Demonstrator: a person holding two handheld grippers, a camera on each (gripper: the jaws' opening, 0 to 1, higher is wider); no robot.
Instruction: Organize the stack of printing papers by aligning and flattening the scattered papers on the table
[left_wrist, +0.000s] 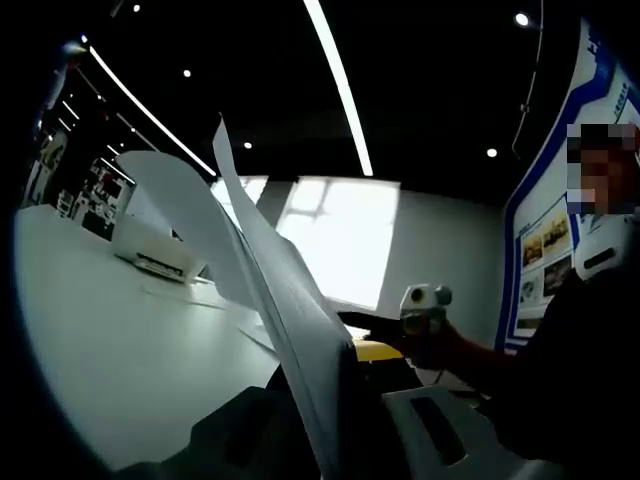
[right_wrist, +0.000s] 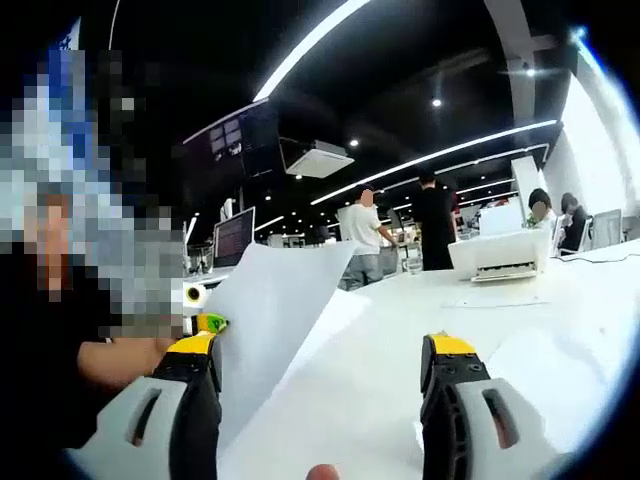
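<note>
Between left fingers (left_wrist: 330, 420), upright papers (left_wrist: 270, 290)

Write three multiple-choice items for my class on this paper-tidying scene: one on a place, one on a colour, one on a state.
1. Where does the white printer stand?
A on the white table
B on the floor
C on a chair

2. What colour are the right gripper tips?
A red
B yellow
C blue

3. How are the white paper sheets at the left gripper?
A lying flat
B crumpled into a ball
C lifted upright

Answers: 1 A, it rests on the tabletop; 2 B, yellow caps; 3 C, sheets rise between that gripper's jaws.
</note>
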